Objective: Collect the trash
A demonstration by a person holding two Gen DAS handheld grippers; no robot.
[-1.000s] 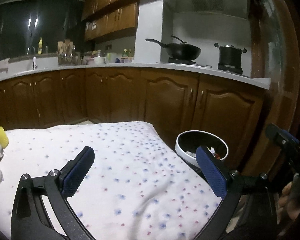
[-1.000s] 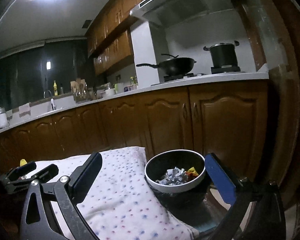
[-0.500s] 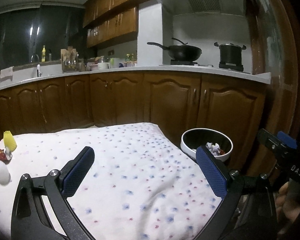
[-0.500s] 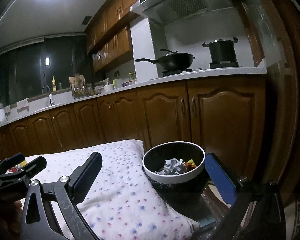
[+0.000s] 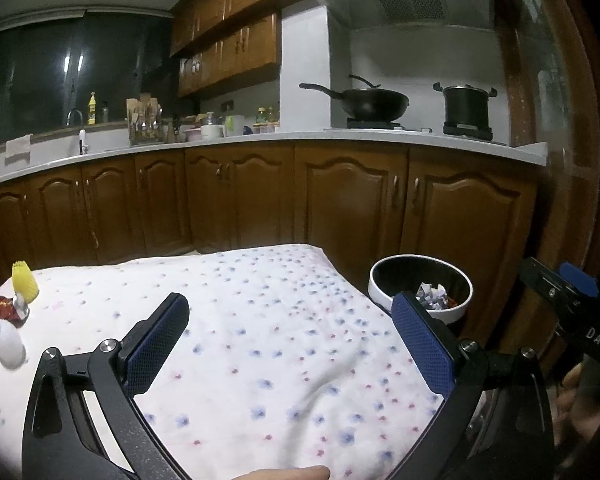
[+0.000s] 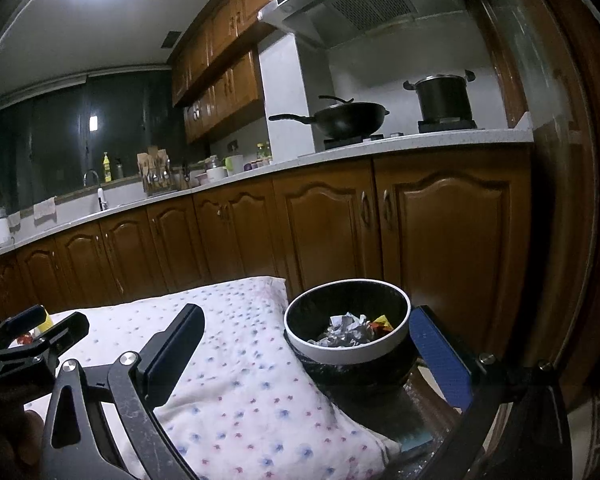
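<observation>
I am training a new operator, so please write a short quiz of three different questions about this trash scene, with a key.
1. True or false: the left gripper holds a wrapper.
2. Which is in the trash bin? A) crumpled paper B) a bottle C) a spoon
3. Fill in: the yellow cup, red wrapper and white piece lie on the dotted ____.

Key: 1 false, both grippers (right) are open and hold nothing; 2 A; 3 cloth.

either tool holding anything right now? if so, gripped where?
Nothing held. Left tool is open over the cloth; right tool is open near the bin. Trash remains at the cloth's left edge.
</observation>
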